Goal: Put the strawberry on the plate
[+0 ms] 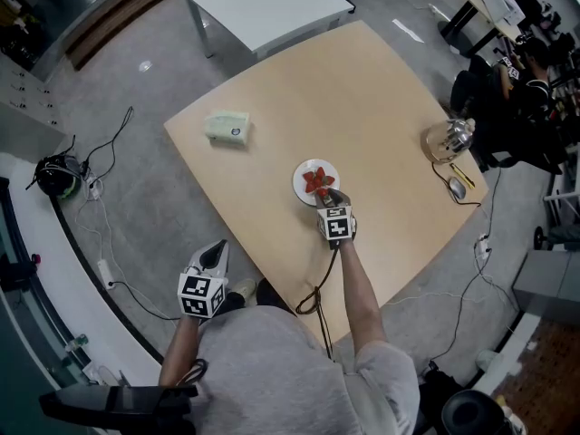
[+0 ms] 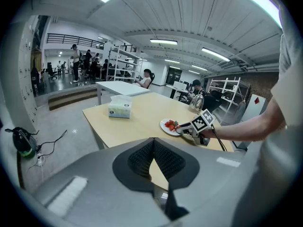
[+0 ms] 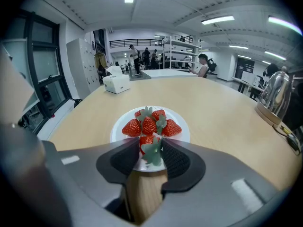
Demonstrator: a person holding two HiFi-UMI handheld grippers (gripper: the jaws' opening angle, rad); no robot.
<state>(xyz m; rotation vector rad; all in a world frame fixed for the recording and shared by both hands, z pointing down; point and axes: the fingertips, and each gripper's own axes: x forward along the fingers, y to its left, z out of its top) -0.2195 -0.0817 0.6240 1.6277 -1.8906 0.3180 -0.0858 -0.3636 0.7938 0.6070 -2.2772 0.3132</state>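
A white plate [image 1: 301, 182] [image 3: 182, 134] near the middle of the wooden table [image 1: 381, 107] carries three red strawberries [image 1: 317, 180] [image 3: 149, 125] with green tops. My right gripper [image 1: 331, 196] [image 3: 150, 144] reaches over the plate's near rim. It is shut on another strawberry [image 3: 148, 144], which sits low over the plate with its leaves toward the camera. The left gripper view shows that gripper [image 2: 183, 128] at the plate [image 2: 165, 126]. My left gripper [image 1: 217, 250] [image 2: 154, 140] hangs off the table's near left edge, shut and holding nothing.
A pale green tissue box [image 1: 227, 126] [image 2: 120, 109] lies at the table's far left. At the right edge stand a glass kettle [image 1: 450, 138] [image 3: 276, 96] and a mouse [image 1: 457, 188]. A white table [image 1: 263, 3] stands beyond. Cables run over the floor, and people sit to the right.
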